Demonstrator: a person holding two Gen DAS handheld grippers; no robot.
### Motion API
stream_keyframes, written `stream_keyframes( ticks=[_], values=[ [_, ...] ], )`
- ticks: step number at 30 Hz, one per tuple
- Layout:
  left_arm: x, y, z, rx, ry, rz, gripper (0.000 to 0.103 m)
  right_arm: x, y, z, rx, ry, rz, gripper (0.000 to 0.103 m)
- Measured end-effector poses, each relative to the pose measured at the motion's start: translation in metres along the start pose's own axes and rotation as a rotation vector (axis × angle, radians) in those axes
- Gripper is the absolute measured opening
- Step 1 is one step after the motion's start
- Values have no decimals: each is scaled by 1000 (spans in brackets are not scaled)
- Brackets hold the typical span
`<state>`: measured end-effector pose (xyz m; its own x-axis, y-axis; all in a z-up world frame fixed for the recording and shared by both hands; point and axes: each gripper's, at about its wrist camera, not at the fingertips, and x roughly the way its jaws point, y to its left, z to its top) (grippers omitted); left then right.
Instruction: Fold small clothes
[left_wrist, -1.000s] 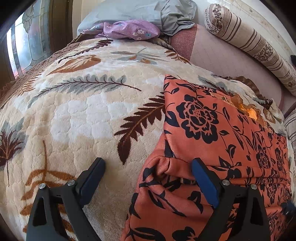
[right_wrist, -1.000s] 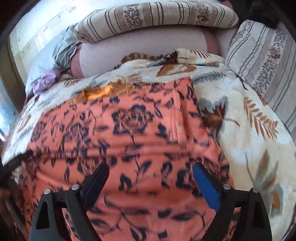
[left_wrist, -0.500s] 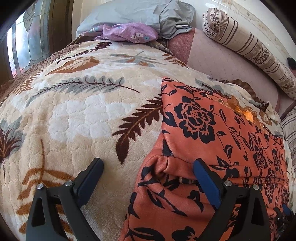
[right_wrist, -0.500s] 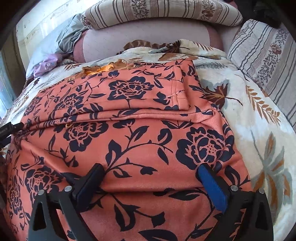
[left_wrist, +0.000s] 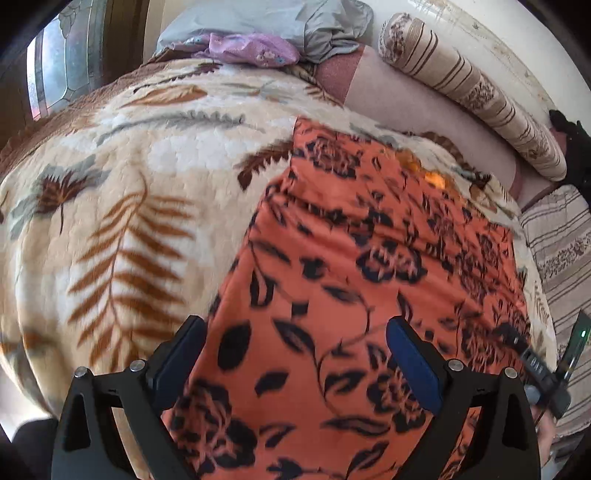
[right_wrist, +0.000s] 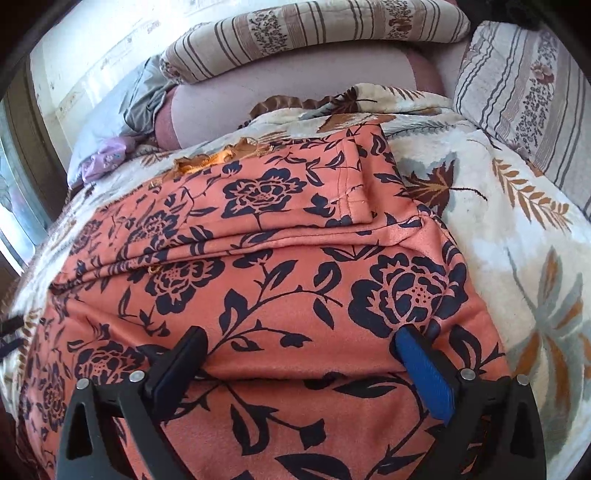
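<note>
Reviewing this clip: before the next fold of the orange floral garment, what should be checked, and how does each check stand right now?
1. Left gripper open: ok, the jaws stand wide apart over the garment.
2. Right gripper open: ok, jaws wide apart, cloth between them but not pinched.
3. Garment lying on the blanket, not hanging off: ok on the far and side edges; near edge cannot tell, hidden under the grippers.
4. Existing fold flat: not ok, a ridge of bunched cloth runs across the middle.
5. Nothing lying on the garment: ok; the purple cloth is away at the far end.
6. Left view sharp: not ok, blurred.
</note>
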<state>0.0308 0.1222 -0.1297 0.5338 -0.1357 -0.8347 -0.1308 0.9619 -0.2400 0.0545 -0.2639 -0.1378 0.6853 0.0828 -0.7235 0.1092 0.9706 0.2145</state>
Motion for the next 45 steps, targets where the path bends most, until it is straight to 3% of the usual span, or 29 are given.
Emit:
stream_keyframes(
  ticks=[1, 2, 4, 5, 9, 14, 21, 37, 45],
  values=[
    [4, 0, -12, 37, 10, 24, 98, -1, -2, 0, 9, -6, 14, 103],
    [2, -7, -23, 128, -42, 62, 98, -3, -4, 0, 20, -12, 29, 103],
    [5, -28, -43, 319, -79, 193, 99, -5, -8, 0, 40, -22, 59, 103],
    [1, -32, -48, 331, -128, 214, 99, -6, -10, 0, 53, -28, 76, 103],
    [2, -18, -51, 205, -160, 189, 103, -11, -21, -1, 106, -56, 147, 103],
    [-1, -25, -67, 235, -262, 246, 103, -15, -28, -2, 138, -76, 199, 103],
    [-6, -24, -70, 237, -275, 254, 103, -16, -31, -3, 153, -88, 225, 103],
    [-9, -22, -70, 227, -254, 222, 103, -13, -25, -2, 124, -61, 176, 103],
    [-10, -25, -73, 238, -269, 242, 103, -7, -15, -1, 84, -27, 123, 103]
  ],
)
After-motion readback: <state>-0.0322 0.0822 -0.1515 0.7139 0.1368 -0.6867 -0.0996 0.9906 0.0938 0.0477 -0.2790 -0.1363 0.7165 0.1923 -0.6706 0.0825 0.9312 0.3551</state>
